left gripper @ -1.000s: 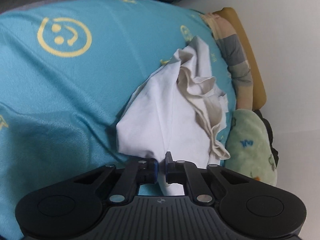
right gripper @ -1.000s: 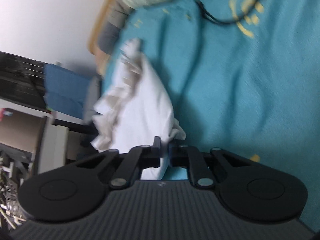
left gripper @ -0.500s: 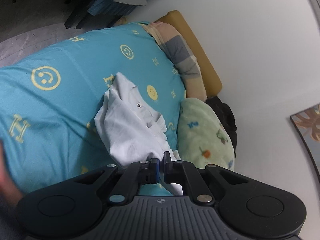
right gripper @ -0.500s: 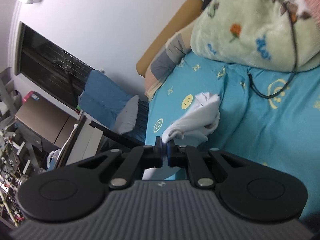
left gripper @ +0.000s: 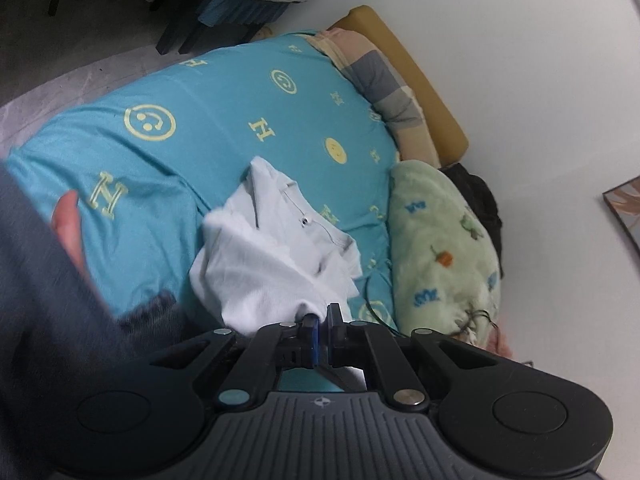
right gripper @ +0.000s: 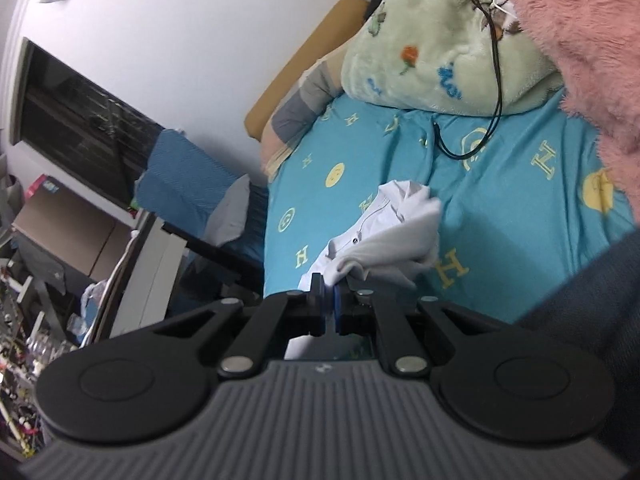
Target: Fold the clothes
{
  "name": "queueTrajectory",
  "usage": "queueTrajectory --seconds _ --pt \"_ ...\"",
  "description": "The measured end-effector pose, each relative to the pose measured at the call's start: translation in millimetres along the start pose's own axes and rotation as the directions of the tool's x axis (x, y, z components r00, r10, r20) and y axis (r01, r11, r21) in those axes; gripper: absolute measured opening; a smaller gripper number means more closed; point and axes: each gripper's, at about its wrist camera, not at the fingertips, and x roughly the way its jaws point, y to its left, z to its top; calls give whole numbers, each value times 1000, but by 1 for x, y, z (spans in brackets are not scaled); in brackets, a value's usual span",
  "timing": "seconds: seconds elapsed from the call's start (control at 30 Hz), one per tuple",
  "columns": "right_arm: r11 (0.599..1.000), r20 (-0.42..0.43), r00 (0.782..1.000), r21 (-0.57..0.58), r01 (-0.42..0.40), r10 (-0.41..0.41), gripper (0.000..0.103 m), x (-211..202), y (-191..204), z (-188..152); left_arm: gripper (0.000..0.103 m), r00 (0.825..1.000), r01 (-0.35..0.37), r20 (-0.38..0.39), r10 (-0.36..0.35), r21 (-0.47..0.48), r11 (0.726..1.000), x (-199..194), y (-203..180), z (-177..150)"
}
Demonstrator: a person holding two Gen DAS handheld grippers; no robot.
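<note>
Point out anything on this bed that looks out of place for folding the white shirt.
A black cable trails off the green plush blanket onto the blue sheet, close to the bunched white shirt. It could snag when the shirt is spread.

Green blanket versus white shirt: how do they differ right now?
The green blanket is fleecy with small printed figures; the white shirt is plain and thin, with a buttoned placket. The blanket lies heaped by the wall; the shirt hangs bunched from the left gripper and right gripper. Both are over the blue bedspread.
</note>
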Motion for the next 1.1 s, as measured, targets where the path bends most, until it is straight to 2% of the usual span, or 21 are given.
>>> queueTrajectory --seconds 0.23,0.37,0.5,0.57,0.7,0.77,0.8,0.83,0.87,0.9,0.93,0.97,1.0,1.03,1.1 --pt "999 30 998 -20 51 -50 8 99 7 45 5 999 -48 -3 48 62 997 98 -28 73" --pt "993 15 994 -39 112 -111 8 158 -1 72 6 997 -63 -25 68 144 988 159 -40 104" --pt "987 -33 987 -30 158 -159 8 217 -23 91 7 995 -62 -62 79 247 967 217 -34 121" --pt "988 -68 986 -19 153 -154 8 242 -40 96 7 994 -49 -81 76 296 954 240 -27 123" --pt "988 -117 981 0 156 -155 9 273 -72 92 10 990 9 -136 39 339 941 268 -12 127" --pt "991 -165 978 4 131 -128 10 280 -84 92 14 987 24 -160 34 349 937 273 -6 129" --pt "994 -187 977 18 106 -101 10 281 -87 93 20 986 38 -166 24 356 934 270 -6 129" --pt "997 -198 978 22 76 -70 11 277 -88 95 34 985 53 -172 11 364 930 266 -6 128" --pt "999 -206 978 23 45 -40 16 272 -88 96 44 984 68 -177 -1 371 926 262 -7 128" --pt "1000 -215 977 25 14 -9 22 267 -88 97 65 983 84 -183 -14 379 922 257 -7 127" --pt "1000 -215 976 13 -17 19 44 260 -84 98 75 984 100 -173 -33 392 915 250 -10 125" --pt "999 -213 976 -3 -48 46 75 253 -80 99 77 986 115 -159 -54 406 907 241 -12 122" --pt "997 -205 976 -22 -79 72 85 247 -73 99 78 986 131 -146 -75 420 898 233 -15 119" --pt "994 -194 977 -49 -102 91 87 241 -67 98 82 987 143 -131 -95 428 893 226 -16 116" --pt "985 -174 979 -114 -128 107 86 233 -56 96 84 993 110 -91 -76 461 880 221 -19 111"
